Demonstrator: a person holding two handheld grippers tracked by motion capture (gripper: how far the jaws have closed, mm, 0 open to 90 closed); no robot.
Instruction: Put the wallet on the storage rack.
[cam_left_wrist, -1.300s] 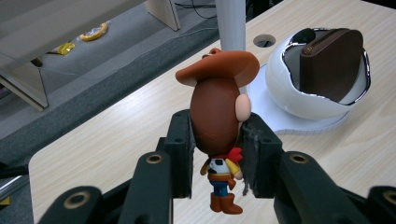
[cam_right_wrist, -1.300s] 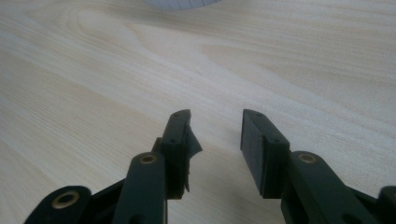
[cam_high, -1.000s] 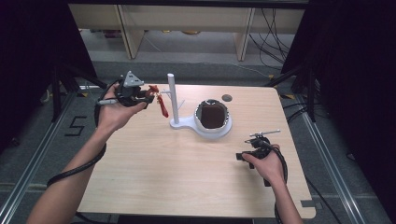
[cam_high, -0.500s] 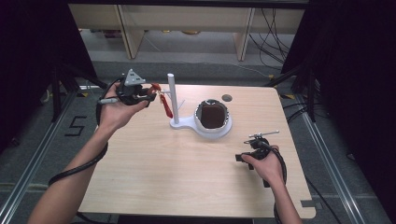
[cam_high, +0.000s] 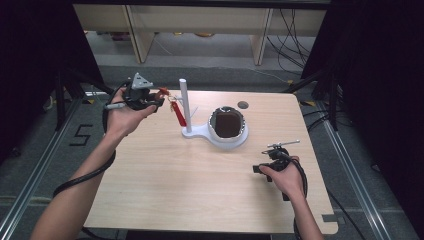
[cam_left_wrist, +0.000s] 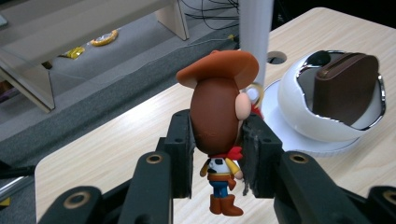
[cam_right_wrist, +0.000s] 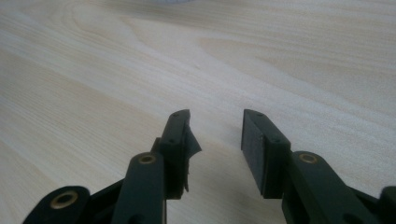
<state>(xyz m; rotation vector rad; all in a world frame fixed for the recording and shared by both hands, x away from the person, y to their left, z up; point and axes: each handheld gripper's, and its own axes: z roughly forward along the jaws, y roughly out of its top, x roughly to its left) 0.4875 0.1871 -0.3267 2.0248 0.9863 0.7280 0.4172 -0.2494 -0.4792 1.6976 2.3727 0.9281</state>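
Near edge first: I see the right gripper (cam_high: 278, 159) low on the surface (cam_high: 165, 190) at lower right of the high view, held by the right hand (cam_high: 286, 176). In the right gripper view its jaws stand apart, nothing between them, bare wood grain beneath; the pad on the left jaw looks torn and ragged at its tip. Left forearm comes in from the bottom left of the high view and runs up to the left hand (cam_high: 121, 117), which holds the left gripper (cam_high: 161, 95) above the upper left corner of the surface, grey three-cornered plate on top, cable (cam_high: 85, 175) looping down beside the arm. Left gripper view: jaws clamped on a small cowboy figure (cam_left_wrist: 218, 123), gripping its brown head from both sides; orange-brown hat above the jaws, body and boots hanging below them, off the surface. In the high view a red strap (cam_high: 179, 114) hangs from the figure, just beside the white post (cam_high: 185, 105). Post stands upright on a white base (cam_high: 196, 133) near the centre of the frame, joined to a white bowl-shaped holder (cam_high: 240, 140) with a chrome rim and a dark brown block (cam_left_wrist: 344, 86) inside. Farther back, a round hole (cam_high: 243, 105) in the surface near the top edge. Beyond the surface, floor and shelf legs (cam_high: 260, 37) with cables.
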